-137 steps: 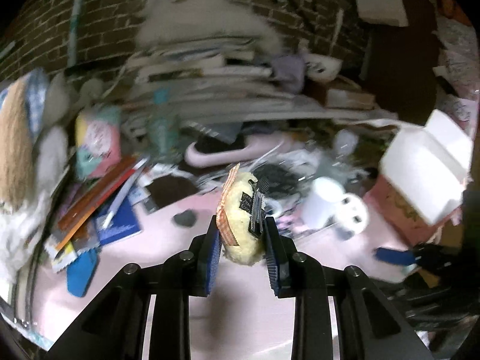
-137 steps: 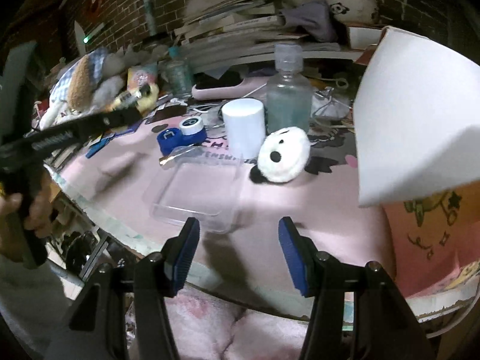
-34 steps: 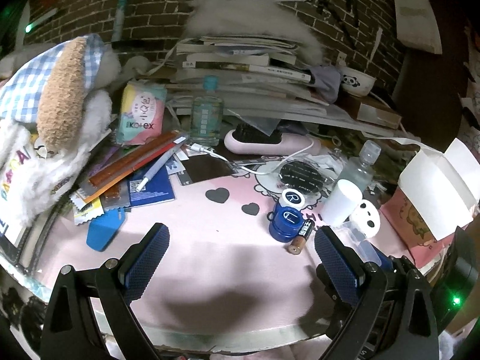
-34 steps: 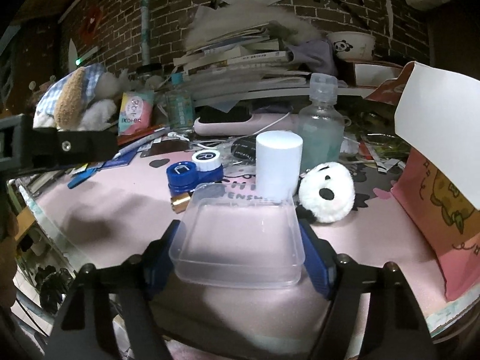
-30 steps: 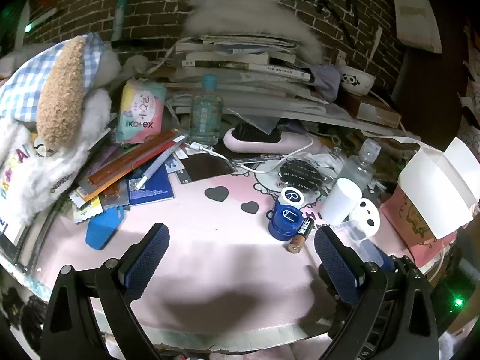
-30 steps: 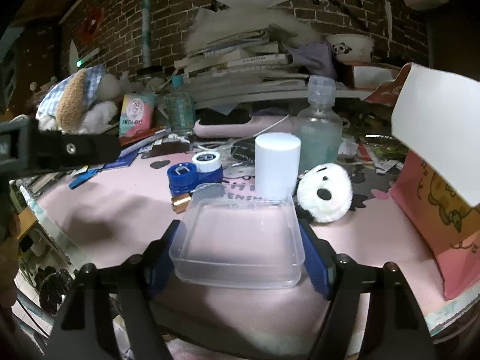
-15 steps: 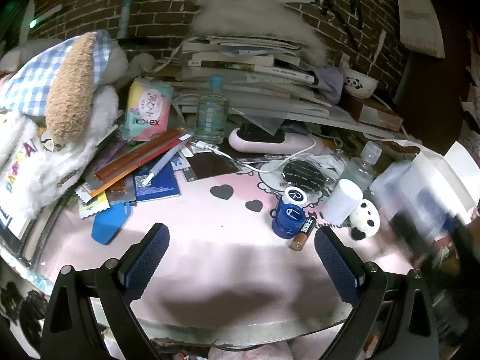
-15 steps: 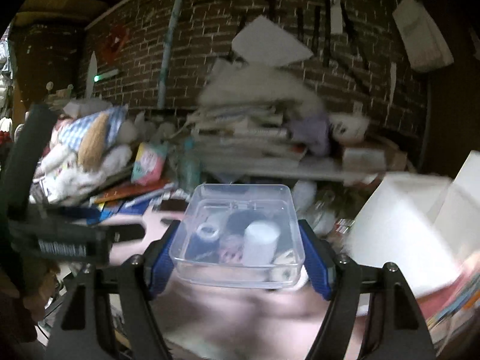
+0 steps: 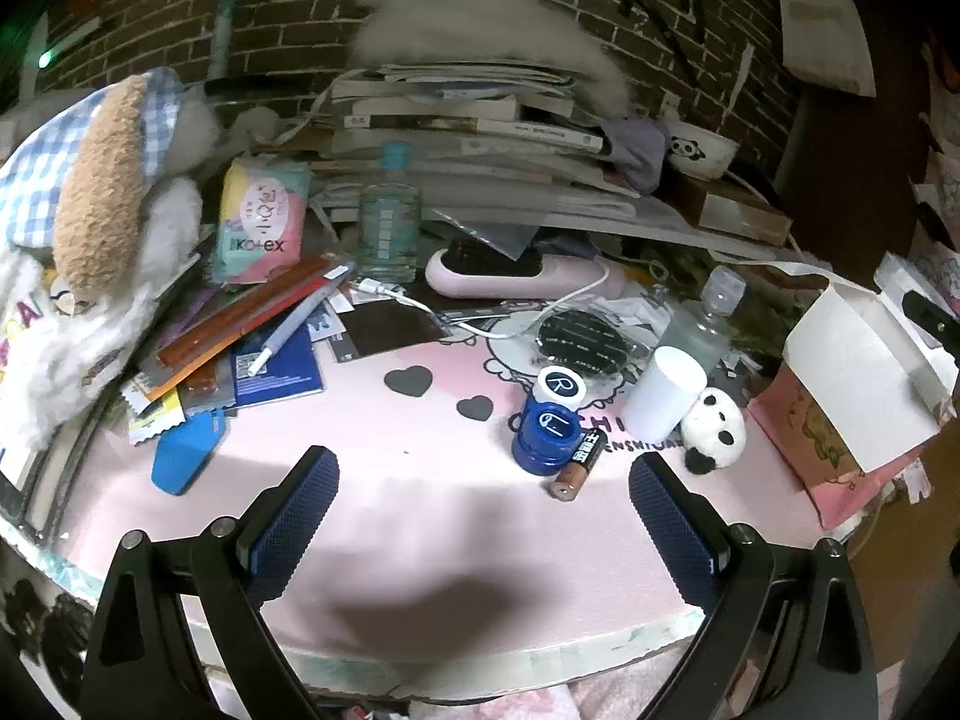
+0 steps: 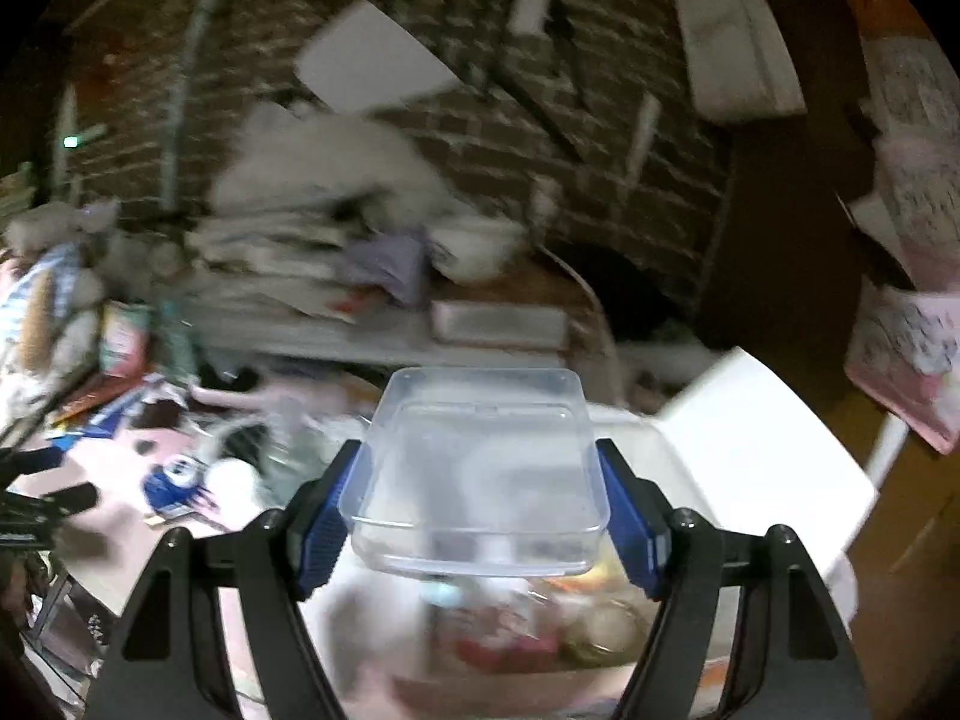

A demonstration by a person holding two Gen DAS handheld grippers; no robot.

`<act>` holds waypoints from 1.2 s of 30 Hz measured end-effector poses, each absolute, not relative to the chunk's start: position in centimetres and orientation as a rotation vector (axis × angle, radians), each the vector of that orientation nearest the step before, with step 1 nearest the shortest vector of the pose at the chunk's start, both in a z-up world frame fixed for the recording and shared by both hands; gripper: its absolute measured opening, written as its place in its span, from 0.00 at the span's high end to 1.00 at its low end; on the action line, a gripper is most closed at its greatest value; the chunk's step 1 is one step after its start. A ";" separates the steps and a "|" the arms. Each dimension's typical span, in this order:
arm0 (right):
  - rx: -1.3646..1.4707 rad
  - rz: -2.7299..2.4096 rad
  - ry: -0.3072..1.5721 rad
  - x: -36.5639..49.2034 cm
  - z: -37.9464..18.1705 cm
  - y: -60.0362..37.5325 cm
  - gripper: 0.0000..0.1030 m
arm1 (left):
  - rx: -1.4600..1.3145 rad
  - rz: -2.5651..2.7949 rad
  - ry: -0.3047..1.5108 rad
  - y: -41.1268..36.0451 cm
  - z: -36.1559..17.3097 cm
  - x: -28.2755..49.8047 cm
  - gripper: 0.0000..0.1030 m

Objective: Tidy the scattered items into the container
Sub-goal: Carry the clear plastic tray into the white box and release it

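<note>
— Clear plastic container (image 10: 477, 468): where is it?
— Pinched between the right gripper (image 10: 480, 504) pads, lifted above the blurred clutter.
— And the left gripper (image 9: 483, 516)?
— Spread wide, empty, over the near pink table (image 9: 420, 480); battery (image 9: 577, 464) touching the blue case (image 9: 546, 435) just beyond it.

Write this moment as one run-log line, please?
left gripper: open, empty, above pink mat | right gripper: shut on clear plastic tray, raised | battery: on mat

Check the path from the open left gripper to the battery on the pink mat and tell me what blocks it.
Nothing visible blocks it. The left gripper is open above bare pink mat, and the battery lies ahead and to the right. Its far end rests against the blue contact lens case, with the panda plush further right, so those crowd the grasp.
</note>
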State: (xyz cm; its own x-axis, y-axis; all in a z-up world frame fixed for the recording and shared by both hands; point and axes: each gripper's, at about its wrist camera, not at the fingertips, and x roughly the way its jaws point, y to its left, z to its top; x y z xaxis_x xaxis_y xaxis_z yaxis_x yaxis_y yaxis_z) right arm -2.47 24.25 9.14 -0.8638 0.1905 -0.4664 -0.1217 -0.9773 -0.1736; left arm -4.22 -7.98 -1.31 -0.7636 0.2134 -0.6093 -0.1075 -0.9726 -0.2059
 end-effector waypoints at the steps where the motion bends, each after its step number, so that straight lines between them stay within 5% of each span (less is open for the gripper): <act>1: -0.794 2.861 -0.199 -2.8 9.1 25.2 0.30 | -0.994 2.786 -0.236 -7.9 -1.3 -4.3 0.06; 17: -1.563 2.644 -0.363 -9.7 4.7 29.2 0.30 | -1.014 2.772 -0.192 -6.7 -1.5 -4.6 0.06; 29: -1.471 2.644 -0.425 -9.1 5.6 28.3 0.28 | -1.012 2.770 -0.198 -6.6 -1.5 -4.5 0.06; 32: -1.291 2.703 -0.425 -8.0 7.4 27.3 0.16 | -1.015 2.768 -0.197 -6.4 -1.6 -4.7 0.06; 36: -1.112 2.825 -0.410 -6.3 9.2 25.2 0.15 | -1.019 2.769 -0.178 -6.2 -2.0 -4.9 0.06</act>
